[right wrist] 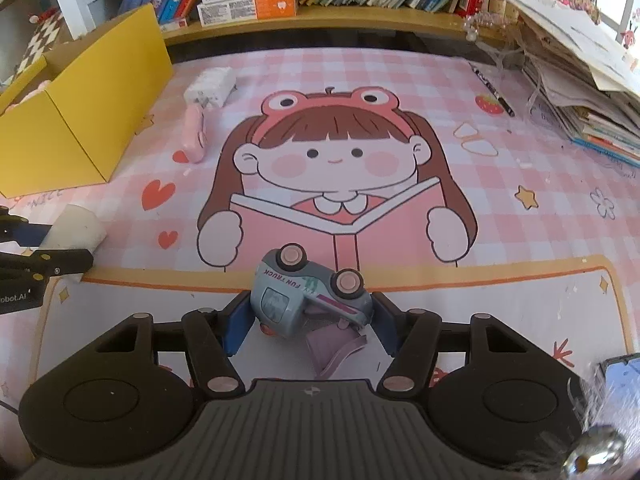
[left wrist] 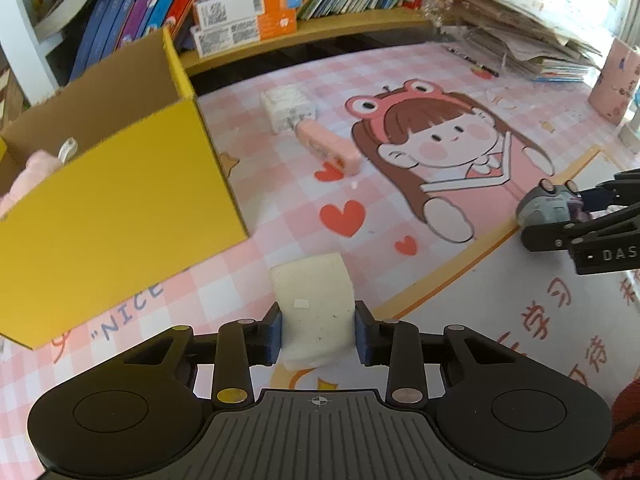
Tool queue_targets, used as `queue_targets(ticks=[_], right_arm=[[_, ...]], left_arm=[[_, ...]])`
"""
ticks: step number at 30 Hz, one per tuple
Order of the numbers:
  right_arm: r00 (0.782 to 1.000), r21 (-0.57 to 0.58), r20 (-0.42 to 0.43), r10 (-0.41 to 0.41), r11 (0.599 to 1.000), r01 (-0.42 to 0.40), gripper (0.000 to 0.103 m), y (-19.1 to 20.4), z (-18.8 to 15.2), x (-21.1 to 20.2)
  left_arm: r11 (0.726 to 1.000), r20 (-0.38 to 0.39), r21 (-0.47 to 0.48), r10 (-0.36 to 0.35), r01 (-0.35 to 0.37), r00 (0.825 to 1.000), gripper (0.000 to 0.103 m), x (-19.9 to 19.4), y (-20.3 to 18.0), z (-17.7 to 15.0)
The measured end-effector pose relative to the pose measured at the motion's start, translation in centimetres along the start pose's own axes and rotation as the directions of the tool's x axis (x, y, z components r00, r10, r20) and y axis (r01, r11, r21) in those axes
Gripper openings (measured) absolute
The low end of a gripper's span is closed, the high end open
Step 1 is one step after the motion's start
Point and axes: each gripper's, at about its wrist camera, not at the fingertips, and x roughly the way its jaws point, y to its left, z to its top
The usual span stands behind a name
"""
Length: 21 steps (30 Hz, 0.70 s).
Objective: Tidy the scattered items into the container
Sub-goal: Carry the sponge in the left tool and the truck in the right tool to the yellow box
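The yellow box (left wrist: 120, 200) stands open-topped; mat (right wrist: 520, 152) before it looks largely clear.

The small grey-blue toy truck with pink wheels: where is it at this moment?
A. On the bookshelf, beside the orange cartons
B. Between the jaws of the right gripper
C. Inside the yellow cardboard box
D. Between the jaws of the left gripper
B: the small grey-blue toy truck lies tilted between the blue-padded jaws of the right gripper, while the left gripper holds a white foam block.
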Motion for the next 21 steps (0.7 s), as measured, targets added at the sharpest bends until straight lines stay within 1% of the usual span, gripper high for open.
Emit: queue_targets(ticks=[5, 21], right_arm=[[1.0, -0.007, 0.018, -0.004, 1.0, 0.004, 0.06, 0.2, 0.0, -0.7], [0.996, -0.029, 0.087, -0.014, 0.999, 0.017, 0.06, 1.5, -1.0, -3.8]], left_arm=[[1.0, 0.037, 0.021, -0.005, 0.004, 0.999, 0.033, -1.0, -0.5, 0.3], [0.997, 0.108, 0.077, -0.031, 0.023, 0.994, 0.032, -4.1, -2.2, -0.5]])
